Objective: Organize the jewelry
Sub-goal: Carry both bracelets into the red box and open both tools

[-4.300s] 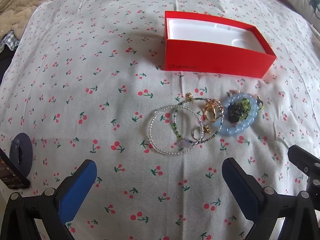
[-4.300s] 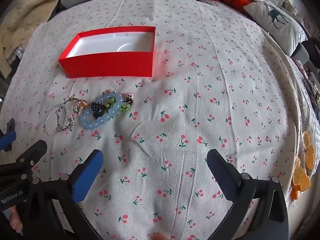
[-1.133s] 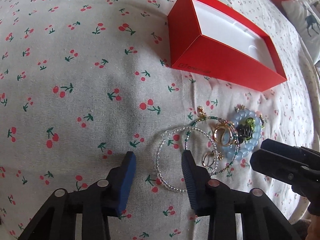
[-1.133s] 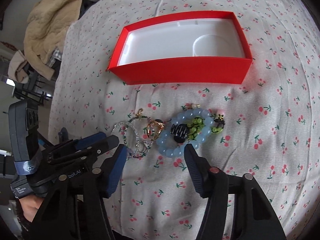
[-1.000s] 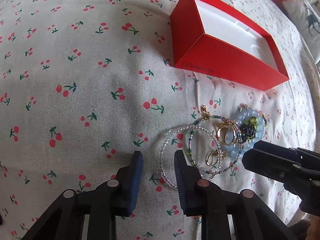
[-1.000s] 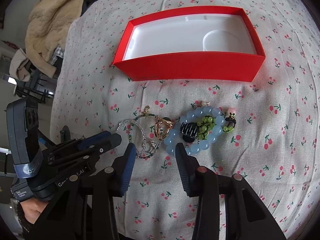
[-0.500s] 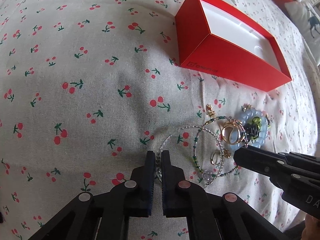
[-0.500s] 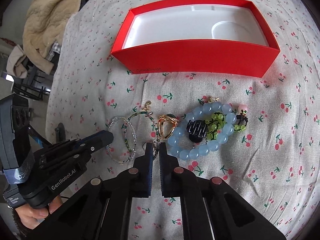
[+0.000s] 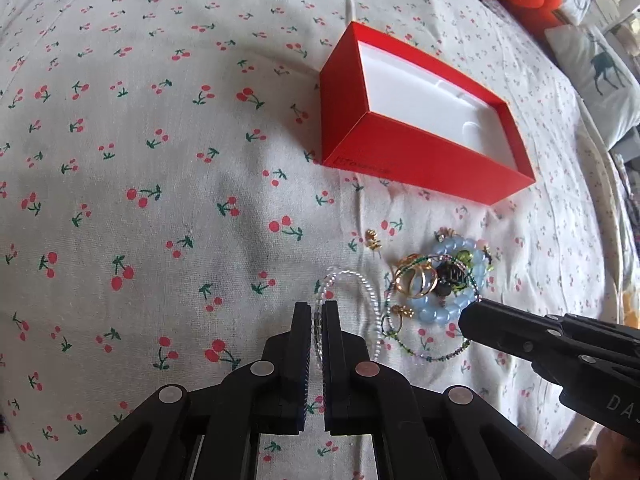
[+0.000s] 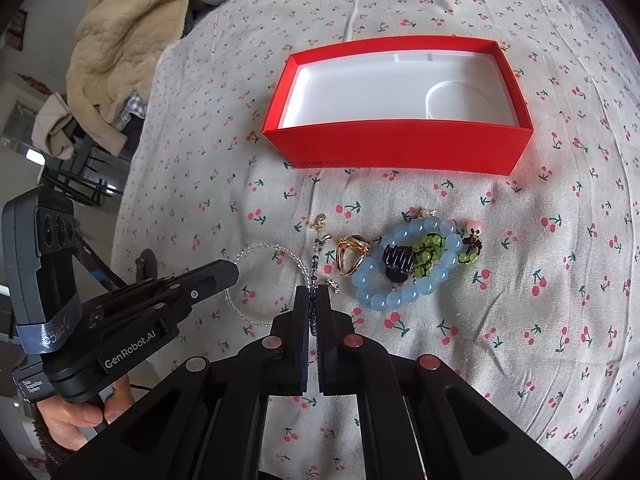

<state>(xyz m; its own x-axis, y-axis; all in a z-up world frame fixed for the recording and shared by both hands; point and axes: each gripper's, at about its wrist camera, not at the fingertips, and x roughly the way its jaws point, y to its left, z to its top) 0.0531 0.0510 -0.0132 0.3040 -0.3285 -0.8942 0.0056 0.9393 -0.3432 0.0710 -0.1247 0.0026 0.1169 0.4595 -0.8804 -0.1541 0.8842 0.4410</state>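
Clear-beaded bracelet (image 9: 352, 292) is pinched in my left gripper (image 9: 316, 320), green bead strand (image 10: 314, 276) in my right gripper (image 10: 314, 304), and the red box (image 10: 400, 152) lies straight beyond both.

- Your left tool (image 9: 316, 316) points steeply down, its two fingers (image 9: 301, 332) drawn together until only a thin slit shows between the pads.
- Your right tool (image 10: 313, 304) tilts down the same way, its fingers (image 10: 326, 312) likewise closed to a narrow slit.
- The two tools sit side by side, tips near each other but apart.
- Your left hand (image 10: 86, 412) wraps the left tool's handle from below, fingers curled round it.
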